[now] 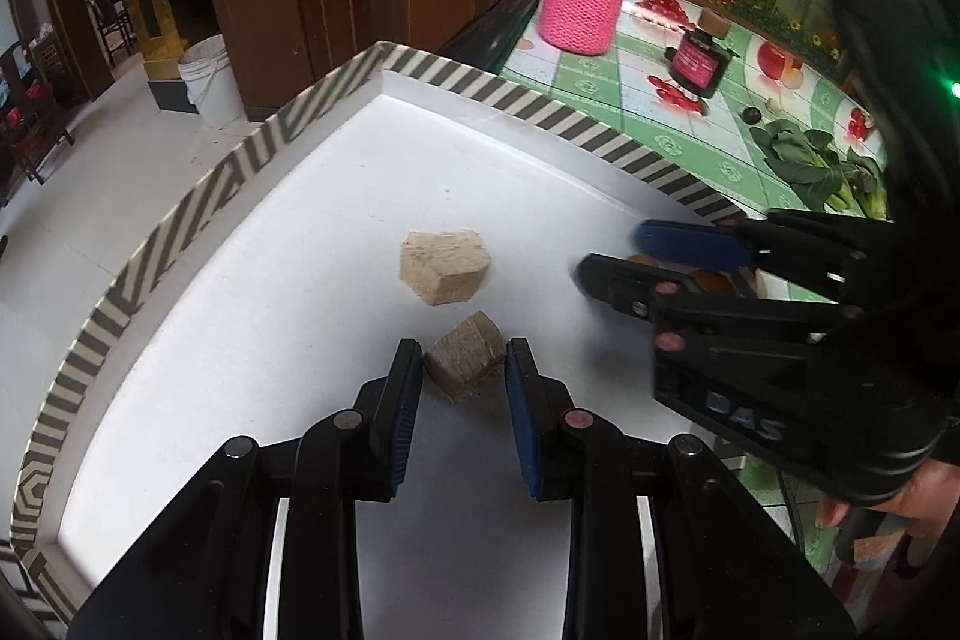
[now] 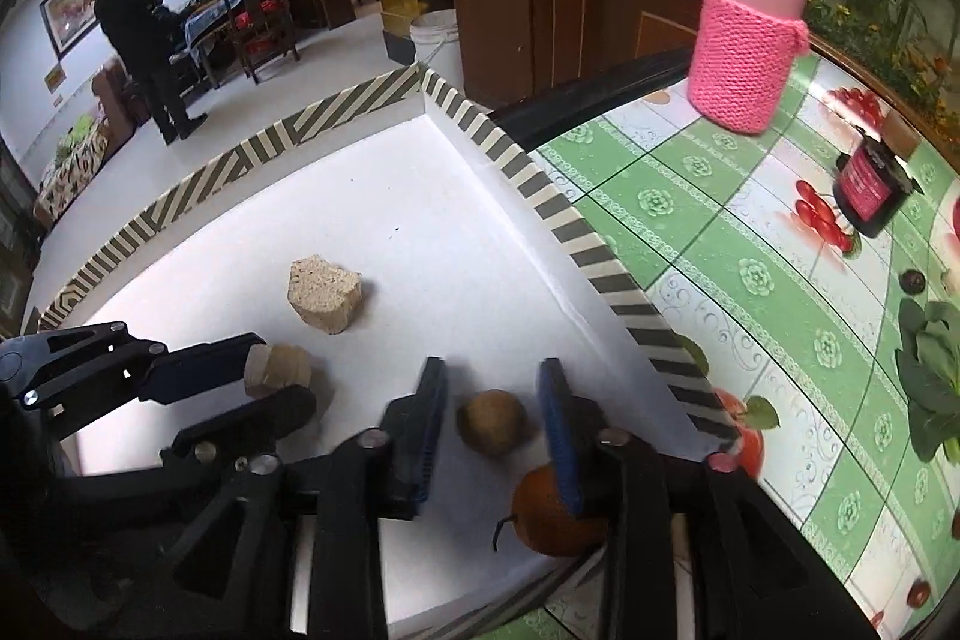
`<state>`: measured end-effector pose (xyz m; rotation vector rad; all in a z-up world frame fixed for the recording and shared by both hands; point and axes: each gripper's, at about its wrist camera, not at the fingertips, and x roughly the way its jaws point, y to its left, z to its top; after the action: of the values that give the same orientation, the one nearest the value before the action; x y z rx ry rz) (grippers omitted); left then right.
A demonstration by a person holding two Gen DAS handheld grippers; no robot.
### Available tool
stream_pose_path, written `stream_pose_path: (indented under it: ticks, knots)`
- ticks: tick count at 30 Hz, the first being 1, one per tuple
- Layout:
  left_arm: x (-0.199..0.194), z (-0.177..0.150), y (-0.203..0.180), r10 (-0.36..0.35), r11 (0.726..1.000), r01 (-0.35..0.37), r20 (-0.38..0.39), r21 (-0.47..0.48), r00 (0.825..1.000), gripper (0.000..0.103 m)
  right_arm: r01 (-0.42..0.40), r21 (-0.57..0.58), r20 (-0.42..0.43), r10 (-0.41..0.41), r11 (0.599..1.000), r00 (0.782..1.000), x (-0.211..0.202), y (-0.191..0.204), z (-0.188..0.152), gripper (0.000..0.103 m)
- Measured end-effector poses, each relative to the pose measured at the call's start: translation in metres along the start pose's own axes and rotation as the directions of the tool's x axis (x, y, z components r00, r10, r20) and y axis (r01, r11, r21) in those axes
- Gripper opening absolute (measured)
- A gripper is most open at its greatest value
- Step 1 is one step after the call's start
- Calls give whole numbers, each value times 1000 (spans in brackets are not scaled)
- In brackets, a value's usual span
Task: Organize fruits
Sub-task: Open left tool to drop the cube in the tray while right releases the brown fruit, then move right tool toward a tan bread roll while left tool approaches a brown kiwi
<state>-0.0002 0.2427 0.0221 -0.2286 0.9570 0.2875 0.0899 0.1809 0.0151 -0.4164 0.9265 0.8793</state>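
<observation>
**A:** Nearest in the left wrist view, bottom centre, the left gripper (image 1: pixel 462 370) has its jaws spread around a small tan chunk (image 1: pixel 465 363). The left pad looks to be just touching it; the right pad is close beside it, so it's bracketed, not squeezed.

**B:** And in the right wrist view, bottom centre, the right gripper (image 2: pixel 493 403) is released too. A round brown fruit (image 2: pixel 493 421) lies on the tray floor between the fingers, with a gap on both sides.

**A:** What's under its right finger (image 2: pixel 561 436)?

**B:** An orange fruit with a dark stem (image 2: pixel 540 511), low in the frame and partly hidden by that finger. Whether they touch, I cannot tell.

**A:** A little further up, middle of the left view, a bigger pale chunk (image 1: pixel 445 266) sits alone on the white floor, apart from the small one.

**B:** Everything lies in the white tray (image 2: pixel 420 196) with the striped rim. Its far corner shows in the upper middle of both views.

**A:** Right of the tray is the green patterned tablecloth (image 2: pixel 750 292). Leafy greens (image 1: pixel 822 166) lie at the right edge of the left view.

**B:** Further back, upper right, a small dark jar with a pink label (image 2: pixel 873 187), then a bottle in a pink knitted sleeve (image 2: pixel 750 40).

**A:** Farthest off, a white bucket (image 1: pixel 210 79) on the floor by the wooden counter, upper left.

**B:** And a person in dark clothes (image 2: pixel 144 46) standing at the upper left of my view.
</observation>
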Motion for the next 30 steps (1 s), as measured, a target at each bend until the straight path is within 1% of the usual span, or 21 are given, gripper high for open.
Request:
stream_pose_path:
  ticks: [1, 2, 3, 4, 5, 7, 9, 10, 12, 15, 17, 20, 24, 27, 30]
  knots:
    - [-1, -1, 1, 8, 1000, -8, 1, -3, 1000, 29, -5, 13, 14, 5, 1000, 1000, -4, -2, -2, 45]
    - [-2, -2, 2, 12, 1000, -12, 2, -5, 1000, 37, -4, 24, 27, 4, 1000, 1000, -8, -4, -3, 52]
    - [-3, -2, 3, 14, 1000, -14, 6, -8, 1000, 43, 3, 36, 41, -5, 999, 999, -13, -6, -4, 57]
    - [-5, -3, 4, 15, 1000, -15, 14, -12, 1000, 54, 9, 43, 48, -11, 999, 999, -18, -8, -5, 60]
    - [-8, -4, 5, 19, 1000, -18, 23, -19, 1000, 63, 11, 48, 58, -14, 999, 998, -24, -9, -6, 64]
    - [-13, -6, 6, 17, 999, -16, 37, -28, 999, 68, 15, 62, 89, -20, 998, 996, -39, -11, -10, 69]
    - [-22, -8, 4, 21, 1000, -20, 67, -21, 998, 74, 36, 73, 123, -45, 997, 991, -58, -14, -16, 81]
    - [-25, -9, 2, 25, 1000, -24, 77, -15, 997, 77, 50, 74, 142, -60, 996, 988, -67, -15, -19, 83]
    - [-33, -12, -2, 17, 1000, -16, 101, -4, 995, 78, 81, 84, 179, -95, 993, 979, -86, -17, -29, 87]
    - [-43, -17, -5, -17, 1000, 18, 129, -9, 992, 78, 105, 121, 199, -128, 987, 972, -109, -26, -43, 87]
    - [-49, -19, -7, -24, 1000, 25, 148, -7, 989, 78, 118, 144, 217, -147, 983, 965, -126, -32, -57, 87]
    - [-59, -25, -13, -41, 999, 41, 182, 5, 982, 78, 92, 189, 251, -139, 978, 958, -150, -43, -80, 87]
    - [-69, -30, -29, -74, 997, 68, 204, 41, 976, 78, 55, 270, 255, -126, 961, 959, -177, -60, -114, 87]
    - [-75, -36, -45, -103, 993, 88, 217, 78, 971, 78, 84, 300, 260, -166, 950, 951, -193, -68, -138, 87]
    - [-77, -40, -60, -142, 986, 121, 209, 112, 968, 77, 145, 320, 264, -235, 936, 936, -213, -76, -166, 87]
